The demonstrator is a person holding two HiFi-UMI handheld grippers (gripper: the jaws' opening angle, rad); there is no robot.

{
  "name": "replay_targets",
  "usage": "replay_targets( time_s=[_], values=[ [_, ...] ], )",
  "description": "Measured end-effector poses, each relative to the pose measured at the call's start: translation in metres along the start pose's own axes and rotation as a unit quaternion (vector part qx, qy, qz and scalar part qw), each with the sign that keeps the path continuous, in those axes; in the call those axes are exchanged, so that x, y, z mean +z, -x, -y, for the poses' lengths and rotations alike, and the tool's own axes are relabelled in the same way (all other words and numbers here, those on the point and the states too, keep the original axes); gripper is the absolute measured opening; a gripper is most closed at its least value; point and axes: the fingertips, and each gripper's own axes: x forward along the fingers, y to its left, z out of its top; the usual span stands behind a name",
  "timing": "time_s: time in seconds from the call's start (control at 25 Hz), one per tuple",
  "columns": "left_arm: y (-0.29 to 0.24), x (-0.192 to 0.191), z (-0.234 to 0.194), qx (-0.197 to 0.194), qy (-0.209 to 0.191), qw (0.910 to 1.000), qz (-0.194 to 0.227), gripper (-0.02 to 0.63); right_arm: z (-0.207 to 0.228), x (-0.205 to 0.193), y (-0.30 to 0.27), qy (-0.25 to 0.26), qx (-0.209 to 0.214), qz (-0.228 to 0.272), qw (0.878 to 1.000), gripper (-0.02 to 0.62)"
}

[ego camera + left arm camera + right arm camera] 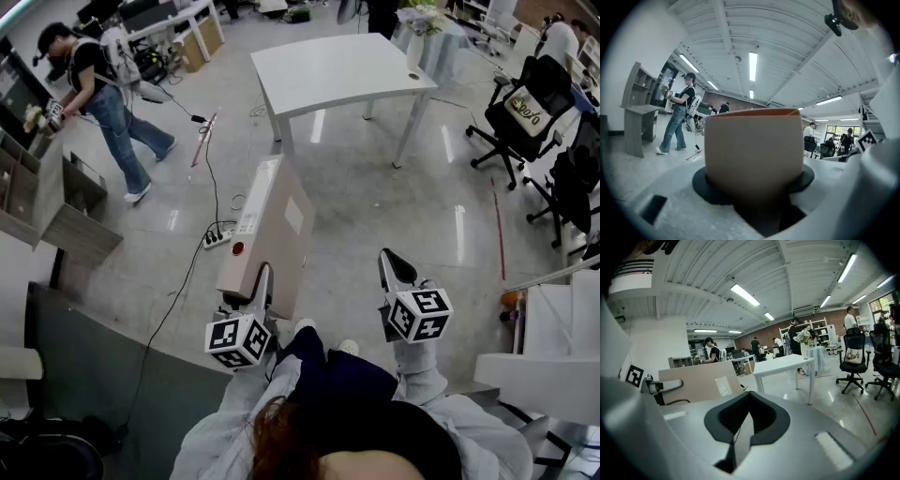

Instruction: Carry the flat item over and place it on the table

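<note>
The flat item is a long tan cardboard box [272, 230], carried on edge above the floor. My left gripper [255, 286] is shut on its near end. In the left gripper view the box [752, 150] fills the middle, standing between the dark pads [704, 187]. My right gripper [396, 270] hangs to the right of the box, apart from it, jaws together and empty [747, 416]. From the right gripper view the box [701, 380] shows side-on at the left. The white table [342, 70] stands ahead across the floor, also seen as the table [783, 364] from the right gripper.
A vase [415, 47] stands on the table's far right corner. A person [103, 94] walks at the far left by a grey shelf unit [56, 206]. A power strip [217, 238] and cable lie on the floor. Office chairs [525, 112] stand at the right.
</note>
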Motion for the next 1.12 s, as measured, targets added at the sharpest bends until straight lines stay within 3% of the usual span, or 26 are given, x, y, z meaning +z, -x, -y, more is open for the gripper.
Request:
replay_targets(
  time_s=[0.28, 0.72, 1.12],
  values=[
    [0.013, -0.01, 0.016, 0.011, -0.006, 0.9999, 0.006, 0.268, 0.005, 0.006, 0.015, 0.011, 0.007, 0.02, 1.0, 0.008],
    [0.036, -0.038, 0.037, 0.017, -0.003, 0.9998, 0.013, 0.268, 0.006, -0.031, 0.033, 0.007, 0.031, 0.007, 0.999, 0.008],
    [-0.039, -0.028, 0.041, 0.0, 0.0, 0.9999, 0.014, 0.268, 0.048, -0.008, -0.009, 0.005, 0.014, 0.004, 1.0, 0.008]
  ],
)
